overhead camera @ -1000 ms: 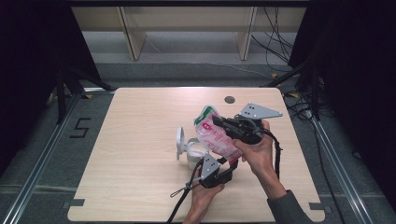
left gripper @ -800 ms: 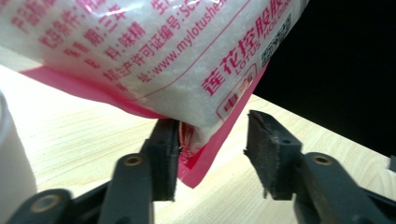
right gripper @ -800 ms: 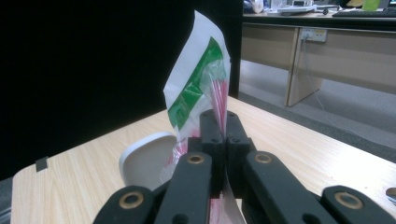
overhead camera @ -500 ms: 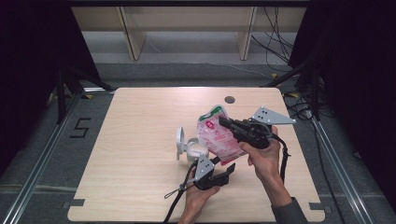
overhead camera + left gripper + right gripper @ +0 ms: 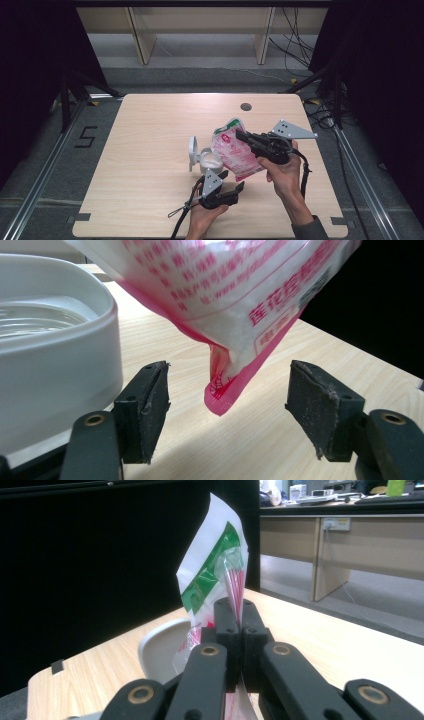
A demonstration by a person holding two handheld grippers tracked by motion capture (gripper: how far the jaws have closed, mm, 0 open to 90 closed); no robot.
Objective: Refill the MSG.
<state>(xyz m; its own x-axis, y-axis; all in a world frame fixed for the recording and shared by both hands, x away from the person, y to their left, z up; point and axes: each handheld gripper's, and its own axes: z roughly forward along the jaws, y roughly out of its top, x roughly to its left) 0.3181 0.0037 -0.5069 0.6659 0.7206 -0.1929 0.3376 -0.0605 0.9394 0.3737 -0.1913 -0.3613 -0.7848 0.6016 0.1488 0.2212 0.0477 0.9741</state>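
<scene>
Your right claw (image 5: 243, 135) is pinched tight on the pink sugar bag (image 5: 235, 155), holding it tilted over the white container (image 5: 210, 161) with its lid flipped up. Your left claw (image 5: 227, 410) has just been opening; its jaws stand spread with the bag's bottom corner hanging free between them. Looks like the bag is up and the actual pouring is what's left.

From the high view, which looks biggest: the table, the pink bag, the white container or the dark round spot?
1. Table
2. Pink bag
3. White container
4. Dark round spot
</scene>
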